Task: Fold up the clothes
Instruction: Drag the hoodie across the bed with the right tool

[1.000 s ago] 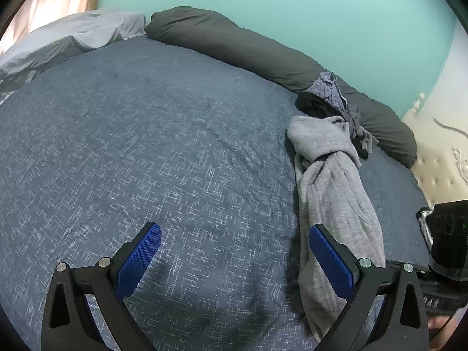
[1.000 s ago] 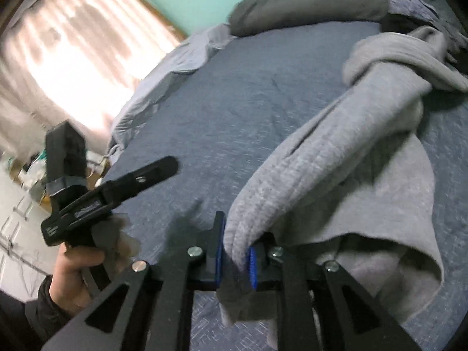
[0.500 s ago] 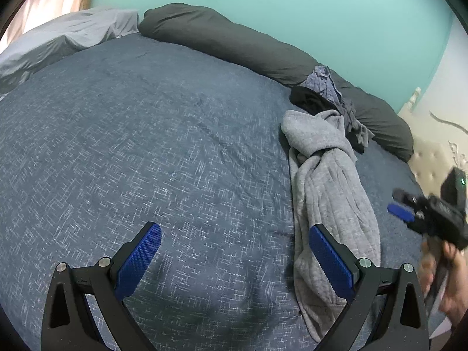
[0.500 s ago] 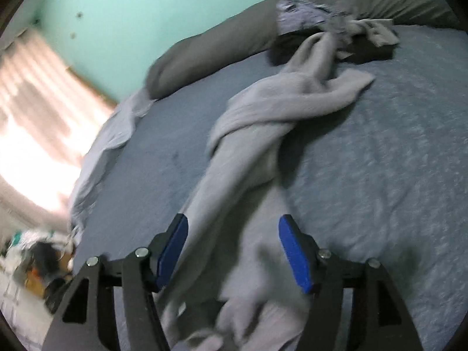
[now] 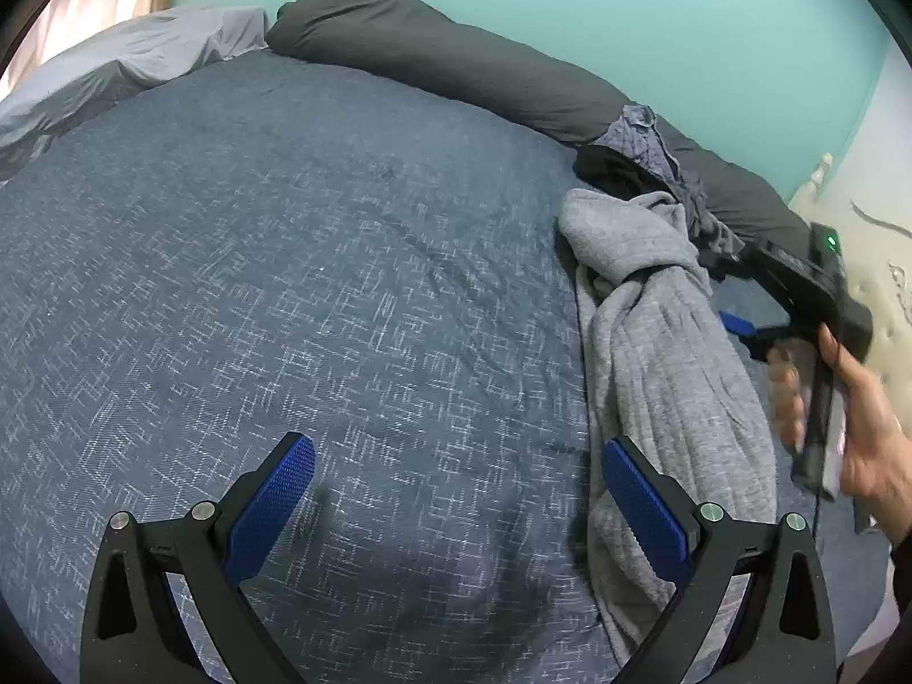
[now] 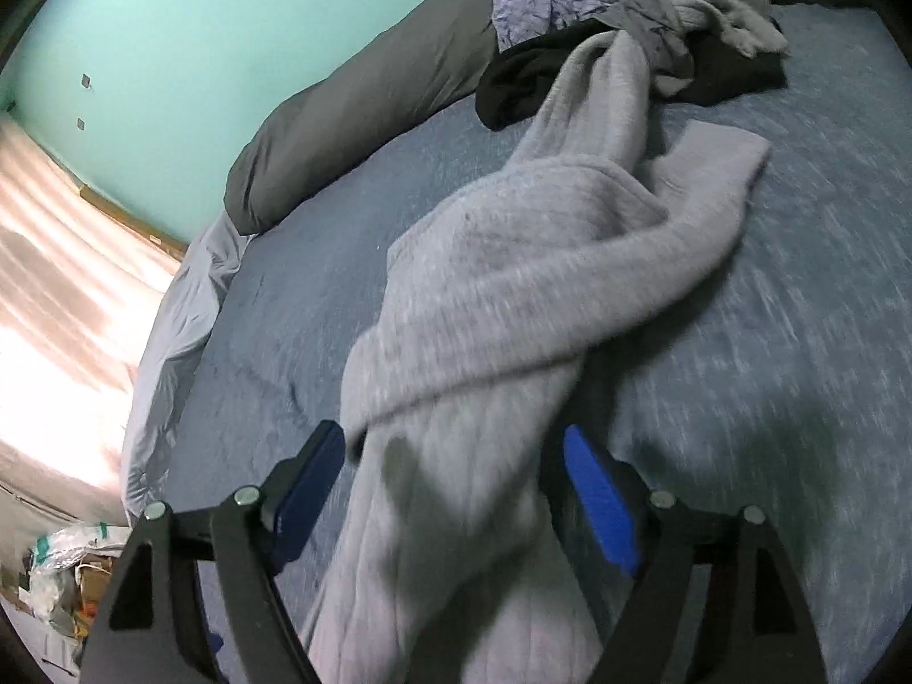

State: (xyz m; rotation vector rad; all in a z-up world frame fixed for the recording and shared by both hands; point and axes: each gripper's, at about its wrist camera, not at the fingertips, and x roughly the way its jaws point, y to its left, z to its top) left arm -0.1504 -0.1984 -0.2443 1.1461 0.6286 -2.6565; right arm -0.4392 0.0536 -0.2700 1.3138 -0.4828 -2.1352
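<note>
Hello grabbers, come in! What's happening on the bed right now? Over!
Left gripper open, nothing in it. Right gripper opening over the grey sweatshirt, not pinching. Sweatshirt twisted, unfolded on the blue bedspread. Its far end tangled in the clothes pile.

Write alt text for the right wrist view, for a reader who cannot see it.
A twisted light grey knit garment lies stretched along a dark blue bedspread, its near end between the opening blue-padded jaws of the right gripper, which do not press on it. Beyond it, a small heap of black and blue-grey clothes rests against a long dark grey bolster pillow below a turquoise wall.
</note>
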